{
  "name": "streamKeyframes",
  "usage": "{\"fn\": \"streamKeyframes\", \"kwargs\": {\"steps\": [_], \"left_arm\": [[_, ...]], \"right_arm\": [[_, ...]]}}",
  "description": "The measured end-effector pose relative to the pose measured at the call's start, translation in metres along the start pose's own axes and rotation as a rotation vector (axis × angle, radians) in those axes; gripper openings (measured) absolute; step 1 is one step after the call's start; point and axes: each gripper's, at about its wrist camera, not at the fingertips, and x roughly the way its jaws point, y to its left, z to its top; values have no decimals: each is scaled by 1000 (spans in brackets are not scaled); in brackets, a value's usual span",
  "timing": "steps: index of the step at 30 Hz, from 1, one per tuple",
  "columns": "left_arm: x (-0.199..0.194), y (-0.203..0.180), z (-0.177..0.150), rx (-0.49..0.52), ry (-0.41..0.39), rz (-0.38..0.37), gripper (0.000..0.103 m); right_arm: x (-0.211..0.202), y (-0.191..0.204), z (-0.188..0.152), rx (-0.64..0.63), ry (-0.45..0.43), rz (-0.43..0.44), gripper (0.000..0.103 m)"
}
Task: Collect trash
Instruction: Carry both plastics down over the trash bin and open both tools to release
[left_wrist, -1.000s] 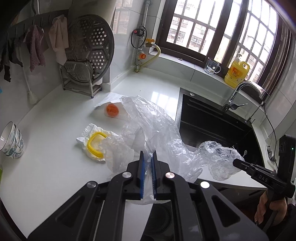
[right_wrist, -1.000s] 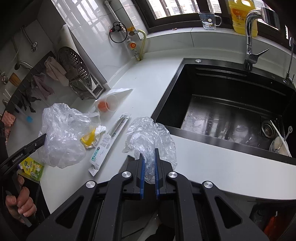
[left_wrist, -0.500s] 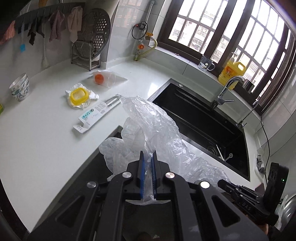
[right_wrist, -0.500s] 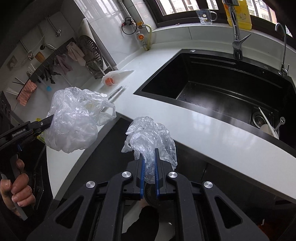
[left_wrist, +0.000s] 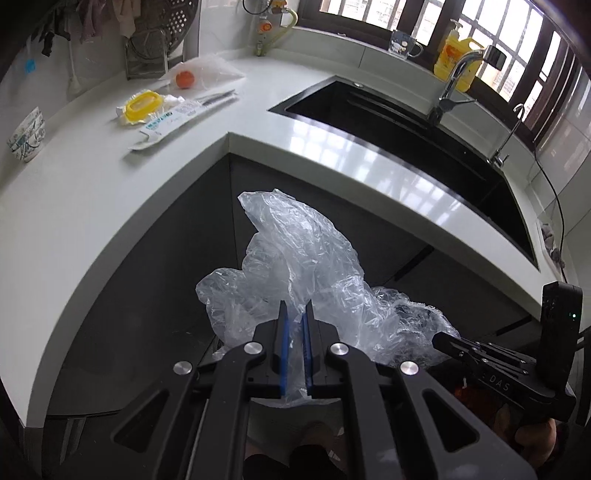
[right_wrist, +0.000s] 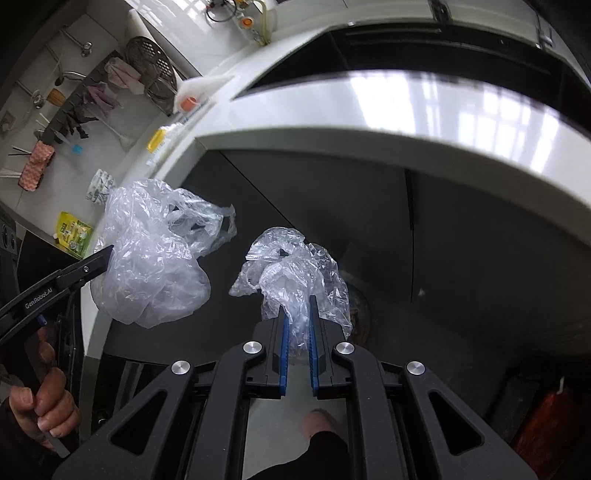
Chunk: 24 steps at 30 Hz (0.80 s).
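Holding clear plastic bag (left_wrist: 295, 266) clamped between blue pads of my left gripper (left_wrist: 294, 317), below white countertop (left_wrist: 92, 192) edge, before dark cabinet front. On counter: yellow-ringed lid (left_wrist: 144, 105), long printed packet (left_wrist: 173, 120), orange item under plastic (left_wrist: 184, 78), patterned bowls (left_wrist: 26, 134), black sink (left_wrist: 399, 129).

Right wrist view: my right gripper (right_wrist: 297, 310) pinches second crumpled clear bag (right_wrist: 295, 273), bunched above pads, below counter. First bag hangs at left; the two bags sit apart.

Black left gripper (left_wrist: 294, 317), blue-lined jaws, silver screws, possibly "DAS" lettering.
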Motion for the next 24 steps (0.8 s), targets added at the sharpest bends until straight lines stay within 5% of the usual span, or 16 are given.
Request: {"fn": "streamKeyframes", "kwargs": {"steps": [14,24], "left_arm": [[244,64,-127,14,227,14,7],[355,101,-169,45,284,73,7]], "right_arm": [[245,-73,-75,78,174,-74,9],[381,-102,-86,109,262,-77,9]]}}
